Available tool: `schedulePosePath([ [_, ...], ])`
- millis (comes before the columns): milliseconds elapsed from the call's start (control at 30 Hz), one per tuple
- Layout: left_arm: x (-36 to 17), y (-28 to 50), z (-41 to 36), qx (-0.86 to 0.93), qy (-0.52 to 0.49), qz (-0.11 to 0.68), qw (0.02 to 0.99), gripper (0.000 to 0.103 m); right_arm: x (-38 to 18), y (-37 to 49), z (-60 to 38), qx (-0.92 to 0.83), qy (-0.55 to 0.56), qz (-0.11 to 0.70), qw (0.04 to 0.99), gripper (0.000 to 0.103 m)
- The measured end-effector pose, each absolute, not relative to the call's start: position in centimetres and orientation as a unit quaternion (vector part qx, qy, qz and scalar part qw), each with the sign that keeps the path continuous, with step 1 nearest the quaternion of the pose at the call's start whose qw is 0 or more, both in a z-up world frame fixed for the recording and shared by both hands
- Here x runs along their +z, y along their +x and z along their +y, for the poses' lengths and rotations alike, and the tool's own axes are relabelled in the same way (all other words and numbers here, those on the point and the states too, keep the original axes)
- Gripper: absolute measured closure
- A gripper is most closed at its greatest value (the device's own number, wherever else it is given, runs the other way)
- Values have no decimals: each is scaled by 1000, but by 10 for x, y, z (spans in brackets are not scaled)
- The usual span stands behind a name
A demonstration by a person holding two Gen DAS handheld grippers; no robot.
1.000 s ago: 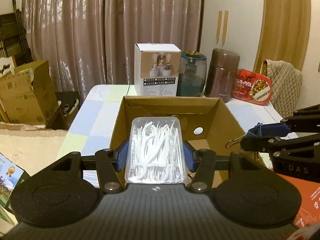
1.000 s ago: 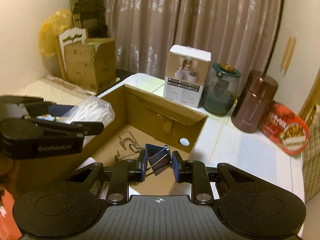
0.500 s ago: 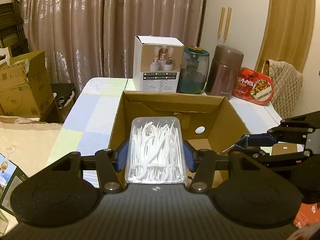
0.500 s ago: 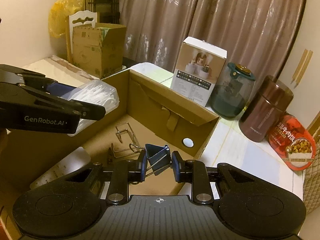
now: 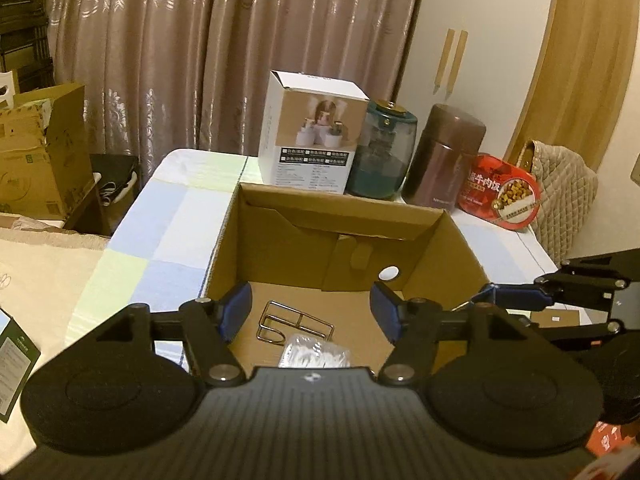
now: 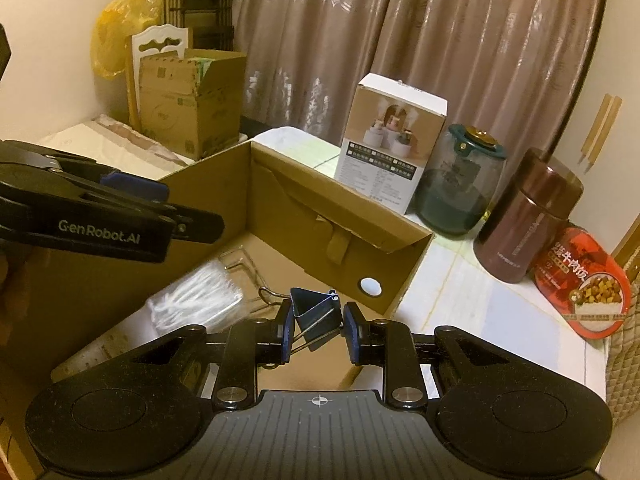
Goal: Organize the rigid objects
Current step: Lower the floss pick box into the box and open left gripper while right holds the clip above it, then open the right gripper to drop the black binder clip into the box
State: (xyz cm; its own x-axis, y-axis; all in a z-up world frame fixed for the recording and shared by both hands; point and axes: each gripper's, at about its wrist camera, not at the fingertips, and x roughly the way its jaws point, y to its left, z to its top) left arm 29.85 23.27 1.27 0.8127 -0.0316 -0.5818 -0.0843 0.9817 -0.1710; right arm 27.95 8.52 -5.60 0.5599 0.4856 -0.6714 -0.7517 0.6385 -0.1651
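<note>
While its jaws are opening with nothing between them, the left gripper (image 5: 311, 312) hangs over the near end of the open cardboard box (image 5: 456, 248), which sits on a table with a pale checked cloth (image 5: 160, 240). Directly below it, on the box floor, lies the clear plastic case of white floss picks (image 5: 316, 355), its near part hidden behind the gripper body in the left wrist view; the right wrist view shows the case (image 6: 196, 302) lying flat toward the left side of the box. Just beyond the case rests a bent wire rack (image 5: 294, 322), also on the box floor. Farther right, the right gripper (image 6: 316, 326) is clamped tight on a dark blue binder clip (image 6: 314, 314), held above the near right part of the box, with the clip's wire handles sticking out toward the left and down. Behind the box's far wall, from left to right, stand a white product carton (image 5: 310, 132), a teal glass jar (image 5: 382, 150), a brown canister (image 5: 444, 156) and a red food tin (image 5: 500, 194).
</note>
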Motion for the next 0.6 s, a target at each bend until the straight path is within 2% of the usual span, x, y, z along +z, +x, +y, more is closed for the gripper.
schedulePosePath([
  [600,13,298,231,21,-83,313,946,42,-59,283,83,354,-226,309,853,80],
])
